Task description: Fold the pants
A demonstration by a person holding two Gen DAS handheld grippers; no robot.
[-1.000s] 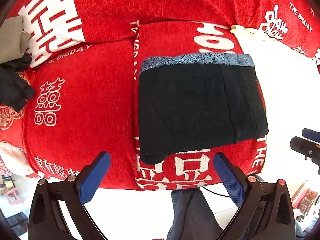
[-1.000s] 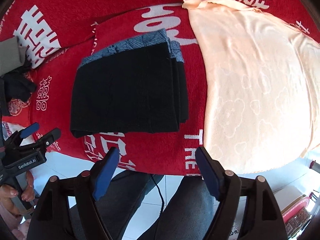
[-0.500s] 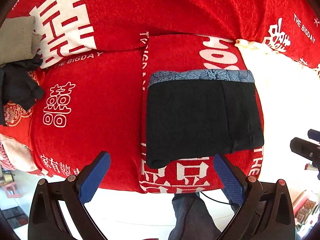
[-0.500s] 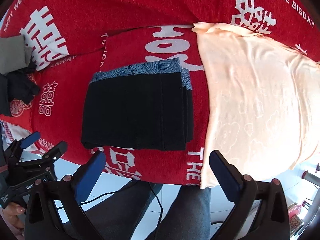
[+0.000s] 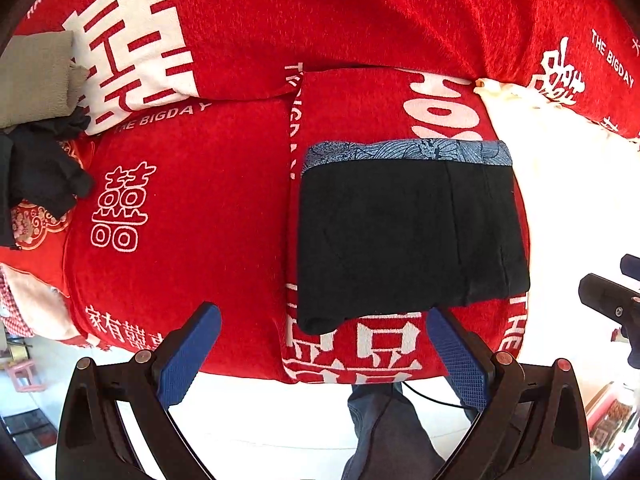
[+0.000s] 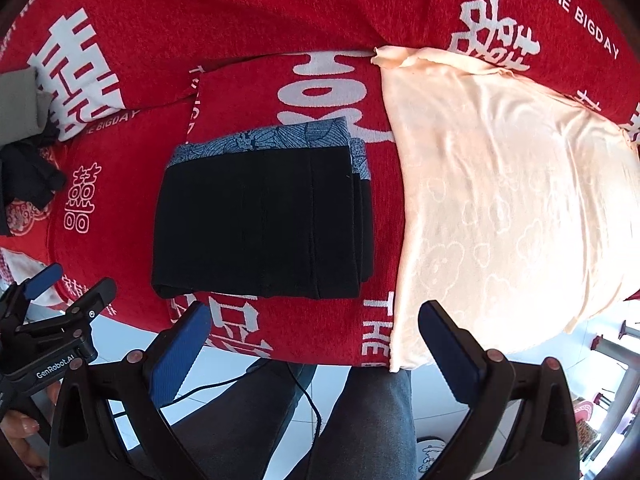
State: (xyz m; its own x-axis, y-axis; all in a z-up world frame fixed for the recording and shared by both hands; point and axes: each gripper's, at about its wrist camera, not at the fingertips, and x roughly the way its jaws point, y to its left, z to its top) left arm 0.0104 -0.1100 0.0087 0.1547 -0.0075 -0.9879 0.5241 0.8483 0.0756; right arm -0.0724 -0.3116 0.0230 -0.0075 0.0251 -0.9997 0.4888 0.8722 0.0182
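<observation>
Black pants (image 5: 404,236) (image 6: 260,224) with a blue patterned waistband lie folded into a flat rectangle on a red cover printed with white characters. My left gripper (image 5: 320,344) hangs open above the near edge of the cover, its blue pads level with the pants' near hem and apart from the cloth. My right gripper (image 6: 316,340) is also open and holds nothing, its fingers just short of the pants' near edge. Each gripper shows at the side of the other's view.
A peach cloth (image 6: 504,200) covers the surface right of the pants. Dark and grey garments (image 5: 36,152) lie in a heap at the far left. A person's legs in grey trousers (image 6: 360,420) and a black cable stand below the near edge.
My right gripper's fingers have spread wider and it has drawn back and up from the pants, so more of the cover shows. The left view has shifted only slightly.
</observation>
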